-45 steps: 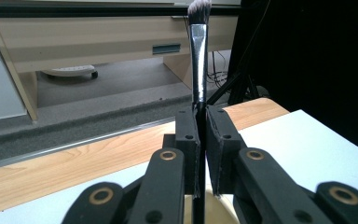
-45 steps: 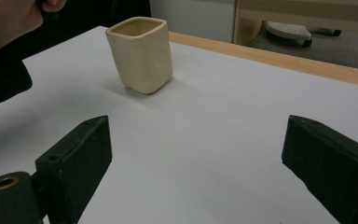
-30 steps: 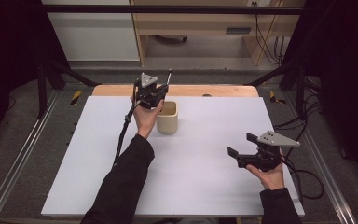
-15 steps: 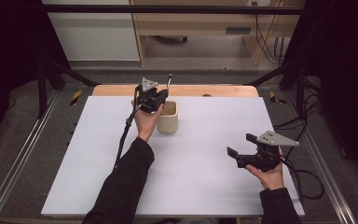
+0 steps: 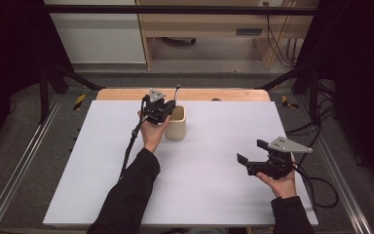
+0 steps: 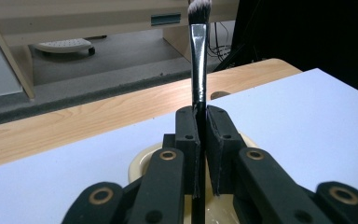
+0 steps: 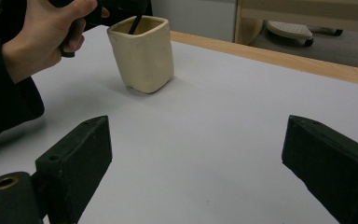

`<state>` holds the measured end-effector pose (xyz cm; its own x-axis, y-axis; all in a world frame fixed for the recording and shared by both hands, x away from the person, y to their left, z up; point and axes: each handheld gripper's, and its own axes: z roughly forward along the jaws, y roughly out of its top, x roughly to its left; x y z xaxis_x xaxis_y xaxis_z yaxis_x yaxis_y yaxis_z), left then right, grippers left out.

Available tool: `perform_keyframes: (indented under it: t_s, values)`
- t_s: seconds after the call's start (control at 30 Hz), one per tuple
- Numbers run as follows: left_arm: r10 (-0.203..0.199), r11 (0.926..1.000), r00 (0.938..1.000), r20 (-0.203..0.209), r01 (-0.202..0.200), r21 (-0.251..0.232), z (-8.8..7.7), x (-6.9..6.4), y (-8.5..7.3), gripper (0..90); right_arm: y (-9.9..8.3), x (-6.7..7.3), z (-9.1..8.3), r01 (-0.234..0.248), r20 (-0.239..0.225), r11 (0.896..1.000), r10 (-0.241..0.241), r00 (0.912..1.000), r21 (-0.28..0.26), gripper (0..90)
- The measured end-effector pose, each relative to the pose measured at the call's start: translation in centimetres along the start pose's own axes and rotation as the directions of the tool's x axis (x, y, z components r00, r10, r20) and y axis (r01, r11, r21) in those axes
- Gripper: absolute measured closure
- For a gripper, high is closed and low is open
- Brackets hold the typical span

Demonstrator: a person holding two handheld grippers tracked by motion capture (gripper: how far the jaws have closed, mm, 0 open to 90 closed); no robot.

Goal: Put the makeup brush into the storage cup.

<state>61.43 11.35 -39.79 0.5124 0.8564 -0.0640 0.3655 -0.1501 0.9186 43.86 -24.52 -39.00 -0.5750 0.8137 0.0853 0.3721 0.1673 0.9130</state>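
Desk (image 5: 214, 190), white-topped with a light wood strip along its far edge, lies below my view. Nearest me, at its right, I hold my right claw (image 5: 253, 153) just above the surface, jaws spread wide and empty. Farther off, at the left, my left claw (image 6: 203, 135) is clamped tight on a slim black-handled makeup brush (image 6: 197, 60), bristles upward, lower end inside a cream square ceramic cup (image 7: 143, 52) standing on the desk directly under that claw.
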Motion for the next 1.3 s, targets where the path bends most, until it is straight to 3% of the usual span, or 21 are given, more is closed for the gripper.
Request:
perform_keyframes:
  t_s: [0.7,0.77,0.9,1.0,1.1,1.3]
  values:
    - [0.025,0.9997,0.9993,0.026,-0.025,0.004,-0.7,-0.3,-1.7,83.3,-0.1,0.1,0.1,0.005,0.002,1.0,-0.005,1.0,0.003,8.6]
    - [0.025,0.9997,0.9993,0.027,-0.025,-0.009,-1.2,-0.3,-1.6,75.0,0.0,0.1,0.1,0.004,0.002,1.0,-0.004,1.0,0.0,8.6]
    - [0.03,0.999,0.9988,0.039,-0.029,-0.035,-2.5,-0.5,-1.3,71.2,0.0,0.1,0.0,0.002,0.003,1.0,-0.002,1.0,-0.002,8.6]
    - [0.027,0.9982,0.9982,0.053,-0.024,-0.054,-3.8,-0.4,-1.0,63.0,0.0,0.1,0.0,0.002,0.003,1.0,-0.002,1.0,-0.004,8.6]
    - [0.018,0.9978,0.9963,0.084,-0.013,-0.065,-5.2,-0.3,-1.0,58.5,0.0,0.2,0.0,0.004,0.004,1.0,-0.004,1.0,-0.007,8.6]
    - [0.056,0.9975,0.9919,0.114,-0.051,-0.05,-7.9,-0.5,-1.4,48.6,0.0,0.3,-0.1,0.004,0.004,1.0,-0.004,1.0,-0.019,8.6]
